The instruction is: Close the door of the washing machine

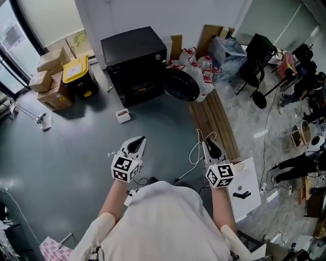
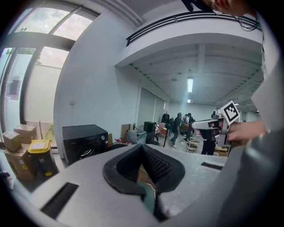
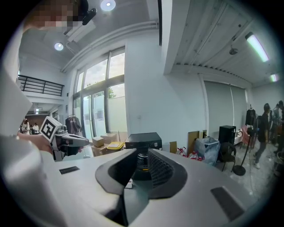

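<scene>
Washing machine, black and boxy, stood at the far edge of the grey floor, backed up to the white wall, front facing the person. Its round door hung wide open, swung out to the right in the head view, dark and glossy, beside the planks. Bags sat behind the door and a yellow-lidded bin on the machine's other side. Both tools were well short of it, over open floor. The left gripper had its jaws tip to tip, nothing between. The right gripper showed a narrow gap, empty, with the machine visible through it.
</scene>
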Available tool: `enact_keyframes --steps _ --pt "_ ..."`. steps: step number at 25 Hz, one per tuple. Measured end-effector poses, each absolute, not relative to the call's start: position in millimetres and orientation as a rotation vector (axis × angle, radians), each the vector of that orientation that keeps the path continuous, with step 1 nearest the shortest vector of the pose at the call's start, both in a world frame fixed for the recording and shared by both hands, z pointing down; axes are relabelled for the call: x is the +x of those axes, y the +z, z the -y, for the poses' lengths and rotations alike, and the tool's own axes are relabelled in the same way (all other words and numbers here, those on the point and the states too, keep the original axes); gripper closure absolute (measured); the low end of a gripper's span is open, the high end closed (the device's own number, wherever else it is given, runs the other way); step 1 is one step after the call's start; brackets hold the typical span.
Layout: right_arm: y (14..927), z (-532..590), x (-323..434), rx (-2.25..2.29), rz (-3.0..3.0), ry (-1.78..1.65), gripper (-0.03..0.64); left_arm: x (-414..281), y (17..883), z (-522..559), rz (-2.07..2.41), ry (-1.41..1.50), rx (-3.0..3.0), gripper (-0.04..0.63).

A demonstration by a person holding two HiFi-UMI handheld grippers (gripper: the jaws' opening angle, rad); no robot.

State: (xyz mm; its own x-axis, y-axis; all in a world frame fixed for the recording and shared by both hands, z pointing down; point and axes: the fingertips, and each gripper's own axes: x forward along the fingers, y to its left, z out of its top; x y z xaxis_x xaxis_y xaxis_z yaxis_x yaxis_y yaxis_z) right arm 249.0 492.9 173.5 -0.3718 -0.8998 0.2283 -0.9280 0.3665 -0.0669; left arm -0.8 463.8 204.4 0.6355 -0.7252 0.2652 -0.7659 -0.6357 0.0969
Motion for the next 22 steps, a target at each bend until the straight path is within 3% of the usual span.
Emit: enact_keyframes --steps 4,22 --pt "175 -494 237 1.681 2.459 0.277 0.505 -14 209 -464 1.209 0.308 2.661 0.586" --pt "197 -458 222 1.668 2.432 0.348 0.504 -43 226 -437 1.255 0.321 2.603 0.586"
